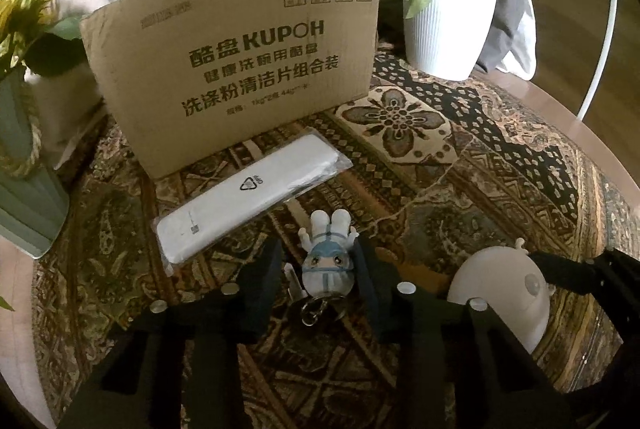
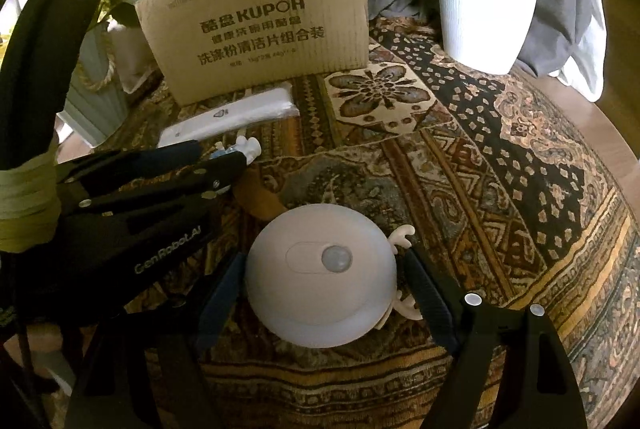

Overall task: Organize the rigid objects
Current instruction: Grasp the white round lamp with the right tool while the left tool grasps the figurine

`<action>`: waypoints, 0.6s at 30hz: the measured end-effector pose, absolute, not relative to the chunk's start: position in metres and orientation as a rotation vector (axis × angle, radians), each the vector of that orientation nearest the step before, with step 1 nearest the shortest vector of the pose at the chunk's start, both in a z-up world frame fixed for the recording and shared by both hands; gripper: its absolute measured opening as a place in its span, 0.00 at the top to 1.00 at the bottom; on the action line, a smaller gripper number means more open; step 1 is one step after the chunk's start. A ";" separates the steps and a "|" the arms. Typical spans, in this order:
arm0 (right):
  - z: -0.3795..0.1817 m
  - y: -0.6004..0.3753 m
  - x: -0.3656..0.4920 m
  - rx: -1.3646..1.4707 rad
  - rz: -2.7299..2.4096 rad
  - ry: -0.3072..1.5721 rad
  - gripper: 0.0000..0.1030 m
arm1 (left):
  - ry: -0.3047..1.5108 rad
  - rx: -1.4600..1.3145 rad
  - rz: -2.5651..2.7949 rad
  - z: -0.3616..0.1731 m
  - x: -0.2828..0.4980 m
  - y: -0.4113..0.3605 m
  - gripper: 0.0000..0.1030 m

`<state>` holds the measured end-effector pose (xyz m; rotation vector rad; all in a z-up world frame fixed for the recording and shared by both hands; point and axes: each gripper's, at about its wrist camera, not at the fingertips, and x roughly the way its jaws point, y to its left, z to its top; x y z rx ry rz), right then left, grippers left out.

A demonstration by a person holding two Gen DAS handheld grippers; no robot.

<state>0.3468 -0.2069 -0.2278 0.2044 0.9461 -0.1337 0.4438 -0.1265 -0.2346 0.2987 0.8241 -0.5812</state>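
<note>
Two toys between my jaws on the patterned counter (image 1: 460,157).
Left wrist: my left hand-held gripper (image 1: 320,269) pinches the doll keychain (image 1: 327,261) beside the wrapped white box (image 1: 248,189). Right wrist: my right hand-held gripper (image 2: 322,281) brackets the round white lamp (image 2: 320,281), jaws wide, contact unclear.

Your left gripper (image 1: 320,277) pinches the figurine (image 1: 328,257) on the cloth (image 1: 480,189); box (image 1: 240,69) stands behind.
</note>
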 end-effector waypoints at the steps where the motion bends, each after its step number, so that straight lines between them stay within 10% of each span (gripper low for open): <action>1: -0.227 -0.207 0.347 0.203 -0.131 0.945 0.25 | 0.829 0.292 -0.583 -0.234 0.444 -0.125 0.68; 18: -0.225 -0.205 0.347 0.199 -0.149 0.954 0.27 | 0.868 0.259 -0.601 -0.237 0.443 -0.117 0.73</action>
